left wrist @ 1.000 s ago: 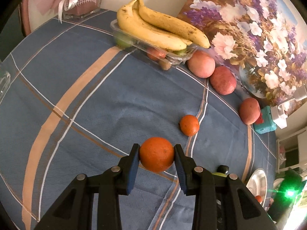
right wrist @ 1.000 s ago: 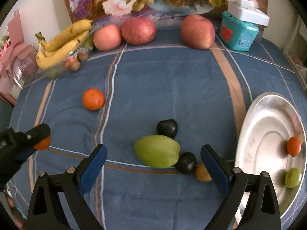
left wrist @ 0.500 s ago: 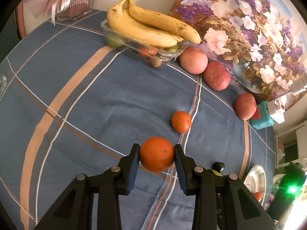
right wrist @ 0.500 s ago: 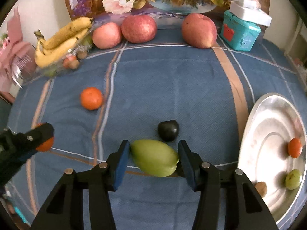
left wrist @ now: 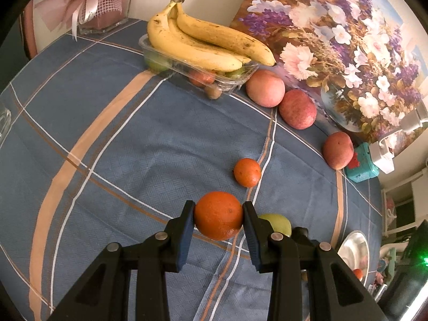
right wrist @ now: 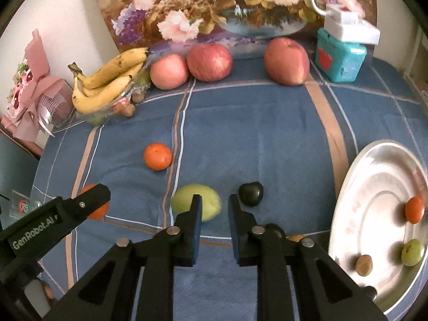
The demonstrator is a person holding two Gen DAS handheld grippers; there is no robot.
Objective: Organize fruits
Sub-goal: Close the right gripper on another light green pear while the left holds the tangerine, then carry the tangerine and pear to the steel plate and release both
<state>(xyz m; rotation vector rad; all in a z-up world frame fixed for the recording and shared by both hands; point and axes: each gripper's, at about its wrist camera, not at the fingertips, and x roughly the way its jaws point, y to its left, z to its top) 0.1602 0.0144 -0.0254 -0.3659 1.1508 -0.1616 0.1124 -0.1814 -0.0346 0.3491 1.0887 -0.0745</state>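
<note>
1. Green fruit [right wrist: 182, 200] lies on the counter [right wrist: 267, 139], at the tip of the right gripper [right wrist: 215, 198]. Most of it is left of the left finger, which hides part of it.
2. Change: the right fingers have just been closing. Half a second ago the fruit sat between them; now the gap is narrow and empty. Judgement: the fruit squirted out sideways and the grasp failed.
3. Meaning: reopen, shift left and try again before anything goes to the plate [right wrist: 347, 187].
4. Fruit's long axis runs across the view, roughly in line with the closing direction. That looks like a poor way to grip it; coming in across the short width looks safer. Which end is the tapered one I cannot tell.
5. Dark fruit [right wrist: 251, 193] sits just right of the right finger, not touching it.
6. Left gripper [left wrist: 218, 208] holds an orange [left wrist: 218, 222] firmly between its fingers, above the counter.
</note>
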